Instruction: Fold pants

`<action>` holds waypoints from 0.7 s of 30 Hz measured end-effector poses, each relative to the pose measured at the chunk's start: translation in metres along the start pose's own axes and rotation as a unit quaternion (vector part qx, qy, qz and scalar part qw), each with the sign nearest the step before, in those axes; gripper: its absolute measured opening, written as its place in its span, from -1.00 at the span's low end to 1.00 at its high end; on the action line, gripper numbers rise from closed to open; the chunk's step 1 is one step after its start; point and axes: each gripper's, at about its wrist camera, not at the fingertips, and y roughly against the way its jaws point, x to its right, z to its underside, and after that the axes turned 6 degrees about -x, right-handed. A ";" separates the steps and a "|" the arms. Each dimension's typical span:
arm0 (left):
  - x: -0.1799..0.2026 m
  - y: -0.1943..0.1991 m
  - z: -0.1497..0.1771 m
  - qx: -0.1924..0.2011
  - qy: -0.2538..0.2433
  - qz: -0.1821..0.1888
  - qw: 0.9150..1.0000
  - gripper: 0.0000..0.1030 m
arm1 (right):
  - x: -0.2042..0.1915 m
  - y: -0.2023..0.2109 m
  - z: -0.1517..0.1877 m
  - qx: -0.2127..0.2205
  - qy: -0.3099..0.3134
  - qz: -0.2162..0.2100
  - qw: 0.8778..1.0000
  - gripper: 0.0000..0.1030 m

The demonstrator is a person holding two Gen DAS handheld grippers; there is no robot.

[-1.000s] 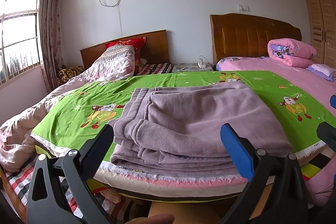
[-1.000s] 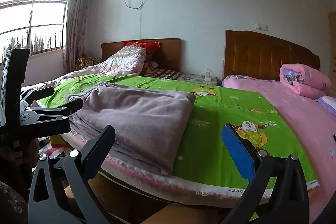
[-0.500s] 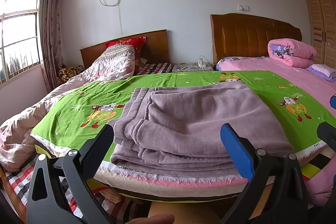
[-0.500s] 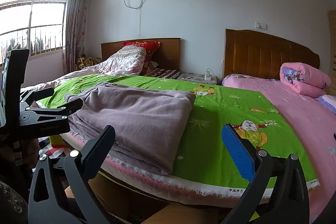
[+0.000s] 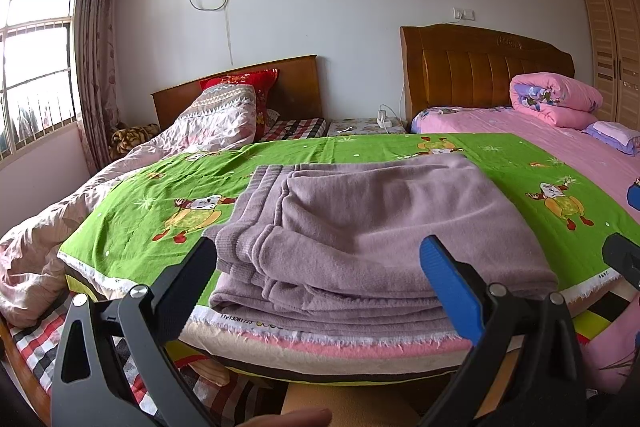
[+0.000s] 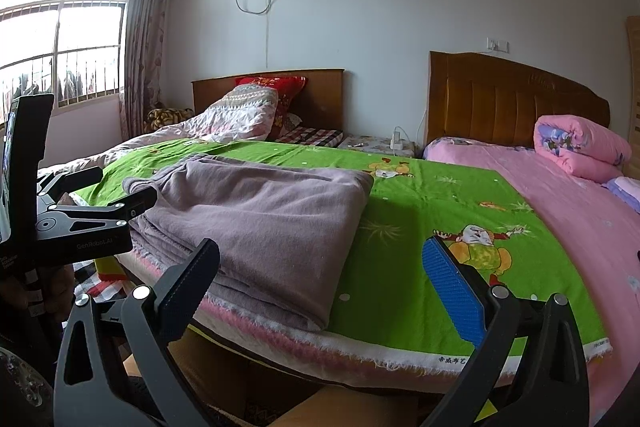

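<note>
your left gripper [image 5: 320,267] hangs just short of the near edge of the bed, its black finger [image 5: 188,287] and blue-padded finger [image 5: 450,285] spread wide with nothing between them. straight ahead of it lie the mauve pants [image 5: 372,227], folded into a thick stack of layers on the green cartoon-print sheet [image 5: 140,203]. the stack sits at the front edge of that sheet, its lowest layers almost at the fringed white hem, with the ribbed waistband turned toward the left side. neither finger touches the cloth.

your right gripper [image 6: 320,279] is off to the right of the stack, also gaping, empty, aimed over the bare green sheet [image 6: 420,227]. from this view the pants [image 6: 260,219] lie left of centre, their folded right edge dropping to the sheet near the black finger [image 6: 188,291]; the blue pad [image 6: 452,291] stands over the printed figure on the sheet. the left gripper [image 6: 92,219] shows at the left edge here, close beside the waistband end of the stack, and i cannot tell whether it brushes the fabric.

behind the green sheet you see a rumpled pale quilt [image 5: 208,123] and a red pillow [image 5: 248,85] against a wooden headboard, and to the right a second bed with a pink cover [image 5: 560,147] and a rolled pink duvet [image 5: 556,99].
</note>
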 end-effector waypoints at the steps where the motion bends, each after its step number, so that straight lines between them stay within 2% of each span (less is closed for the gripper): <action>1: 0.000 0.000 0.000 0.000 0.000 0.000 1.000 0.97 | 0.000 0.000 0.000 0.000 0.000 0.000 1.000 0.91; 18: -0.002 -0.003 0.003 -0.003 0.000 0.005 1.000 0.97 | 0.001 -0.001 0.002 -0.006 0.003 -0.006 1.000 0.91; 21: -0.004 -0.004 0.004 -0.004 0.007 -0.009 1.000 0.97 | 0.002 -0.001 0.002 -0.006 0.005 -0.007 1.000 0.91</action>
